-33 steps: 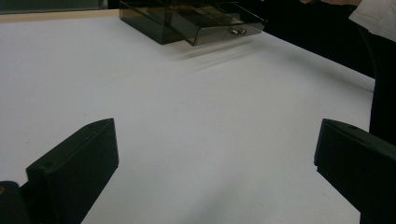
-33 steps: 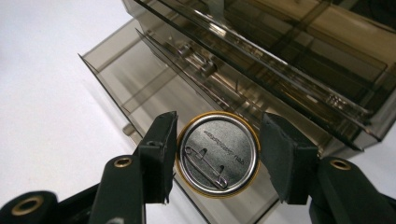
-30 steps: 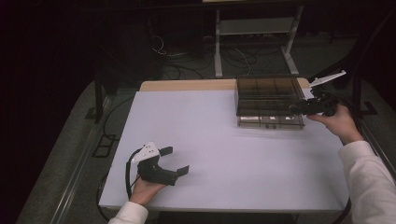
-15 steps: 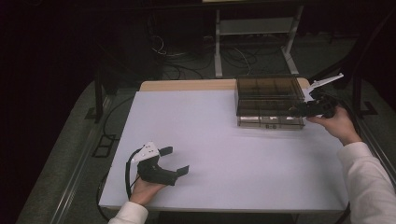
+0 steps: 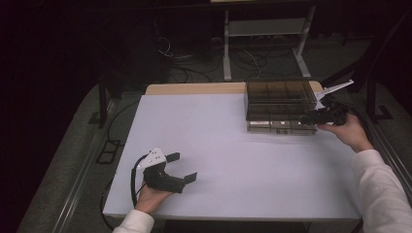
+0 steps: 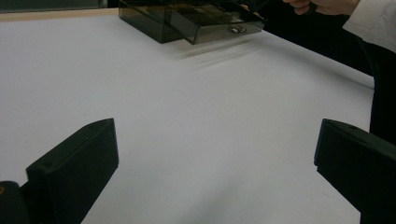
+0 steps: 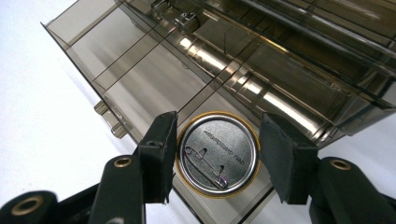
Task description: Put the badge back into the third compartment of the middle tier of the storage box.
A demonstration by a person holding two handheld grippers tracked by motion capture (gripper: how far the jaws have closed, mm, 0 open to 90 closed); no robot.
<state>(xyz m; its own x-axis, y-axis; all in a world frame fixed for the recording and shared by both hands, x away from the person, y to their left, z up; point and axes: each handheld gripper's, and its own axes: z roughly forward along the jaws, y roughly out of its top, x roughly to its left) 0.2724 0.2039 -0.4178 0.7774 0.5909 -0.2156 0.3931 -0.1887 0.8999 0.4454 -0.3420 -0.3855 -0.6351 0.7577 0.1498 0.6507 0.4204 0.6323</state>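
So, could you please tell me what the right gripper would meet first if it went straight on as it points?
Probably the pin badge lying back-up in the organizer's open drawer, framed between the right gripper's jaws.

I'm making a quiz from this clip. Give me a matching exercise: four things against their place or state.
Things:
1. pin badge
2. left tongs
3. organiser box
4. drawer

Places or states:
A. far right of the table
B. pulled out, split into compartments
C. open, nothing between the jaws
D. back up, between the right tongs

Pairs: 1-D, 2-C, 3-A, 4-B
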